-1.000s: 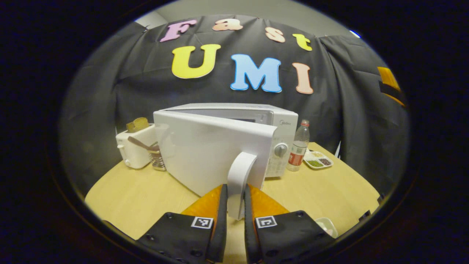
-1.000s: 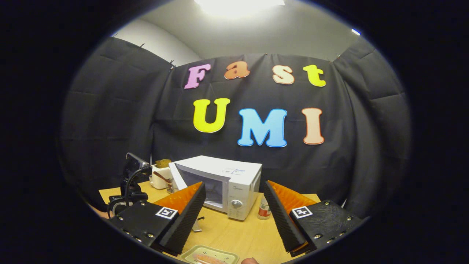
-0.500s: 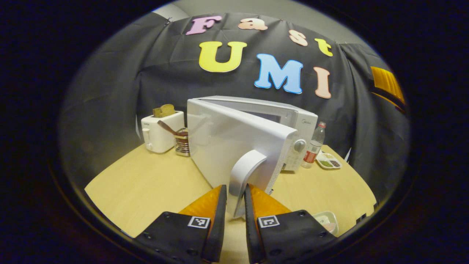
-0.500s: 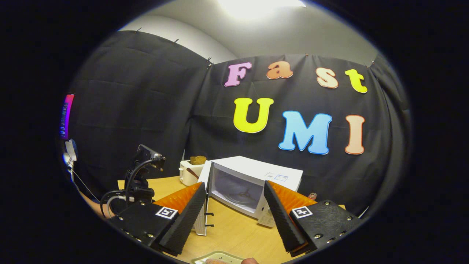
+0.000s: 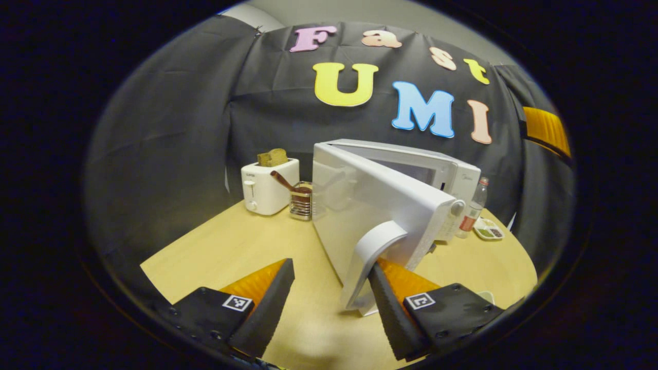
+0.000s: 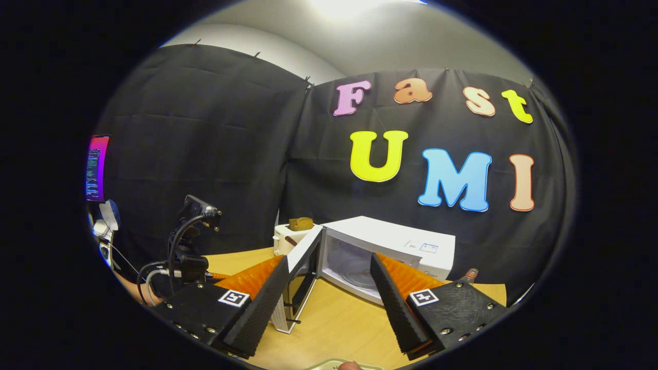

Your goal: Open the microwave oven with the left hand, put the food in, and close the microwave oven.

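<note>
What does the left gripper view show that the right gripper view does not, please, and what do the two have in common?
Left gripper view: the outer face of the open door and its white handle, close beside one finger of the left gripper, whose jaws stand apart. It also has a utensil holder and a compartment dish.
Right gripper view: the oven cavity with its turntable, the open right gripper, and a lit screen at far left.
Both: the microwave, toaster, bottle and wooden table.

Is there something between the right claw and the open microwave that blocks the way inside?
Nothing visible does. The right claw faces the microwave; its door is swung aside to the left and bare table lies between.
</note>
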Available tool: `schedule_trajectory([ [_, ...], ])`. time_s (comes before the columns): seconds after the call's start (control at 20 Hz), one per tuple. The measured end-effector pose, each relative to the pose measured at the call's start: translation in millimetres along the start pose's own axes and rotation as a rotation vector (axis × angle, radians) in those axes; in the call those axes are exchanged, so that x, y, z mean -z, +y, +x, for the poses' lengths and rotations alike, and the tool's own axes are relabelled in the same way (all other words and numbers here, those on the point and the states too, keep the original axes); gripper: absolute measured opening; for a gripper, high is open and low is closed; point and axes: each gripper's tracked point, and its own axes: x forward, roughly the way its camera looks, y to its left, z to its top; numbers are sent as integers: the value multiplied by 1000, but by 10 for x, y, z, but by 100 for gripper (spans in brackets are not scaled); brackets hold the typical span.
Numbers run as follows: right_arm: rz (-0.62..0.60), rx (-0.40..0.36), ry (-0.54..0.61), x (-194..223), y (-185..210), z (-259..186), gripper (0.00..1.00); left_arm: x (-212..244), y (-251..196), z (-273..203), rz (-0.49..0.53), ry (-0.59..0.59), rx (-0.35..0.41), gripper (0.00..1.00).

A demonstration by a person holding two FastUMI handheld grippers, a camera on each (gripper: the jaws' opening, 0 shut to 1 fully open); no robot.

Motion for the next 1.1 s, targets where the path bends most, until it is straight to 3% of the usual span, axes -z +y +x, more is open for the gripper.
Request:
schedule_trajectory([
  [0.4,-15,0,37,91,185,152,98,37,597,-58,-15,-13,7,99],
  [0.9,-56,127,126,321,62,308,97,33,1217,-91,-29,-5,81,100],
  [1.0,-62,134,140,376,32,301,97,58,1364,-187,-22,-5,41,100],
  [1.1,-60,135,155,441,-39,289,98,56,1681,-304,-17,-11,-64,100],
])
